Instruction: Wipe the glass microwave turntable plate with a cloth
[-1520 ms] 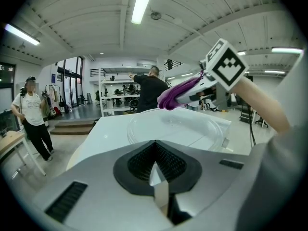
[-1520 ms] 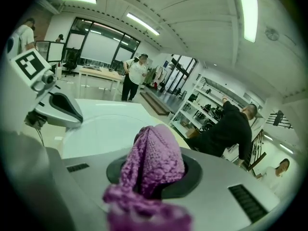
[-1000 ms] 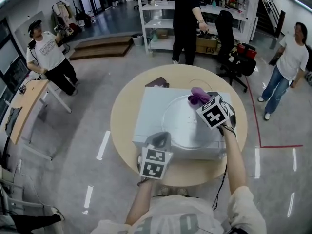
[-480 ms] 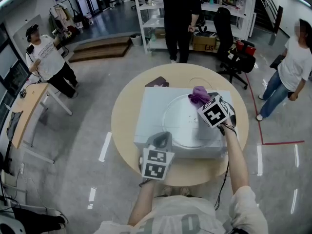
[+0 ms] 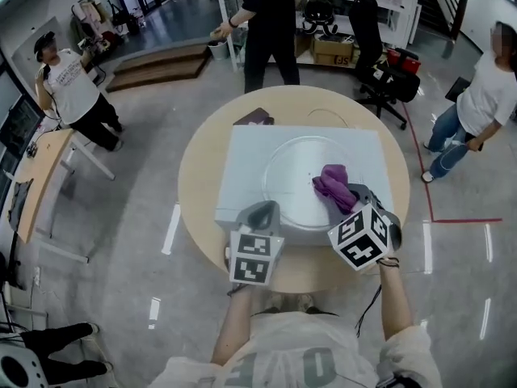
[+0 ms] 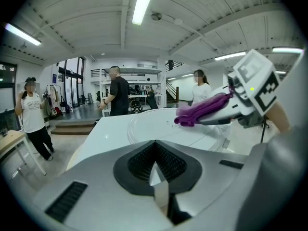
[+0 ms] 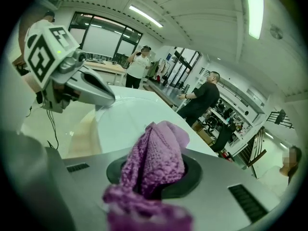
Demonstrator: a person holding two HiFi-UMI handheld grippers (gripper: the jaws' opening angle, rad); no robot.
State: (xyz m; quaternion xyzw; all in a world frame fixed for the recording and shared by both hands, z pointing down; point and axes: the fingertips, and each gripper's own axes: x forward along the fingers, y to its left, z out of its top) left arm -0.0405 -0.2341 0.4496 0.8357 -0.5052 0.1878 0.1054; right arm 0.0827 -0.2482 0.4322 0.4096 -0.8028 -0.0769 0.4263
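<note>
On top of the white box (image 5: 242, 164) on the round bench (image 5: 200, 186) lies the glass plate (image 5: 291, 176). The right tongs (image 5: 346, 199) are clamped on the purple cloth (image 5: 333, 183), which rests on the plate's right side. The left tongs (image 5: 262, 212) are closed and empty at the box's near edge. Nothing seems to pin the plate, so a hard stroke might slide it off.

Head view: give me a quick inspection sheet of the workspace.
Surface: white microwave on a round wooden table.
Job's things: glass turntable plate lies on the microwave; purple cloth over its right part.
Clutter: dark flat object behind the microwave.
Grippers: left tool shut on the plate's near rim; right tool shut on the cloth.
Cables: black cable under the right tool.
Surroundings: people standing on three sides.
</note>
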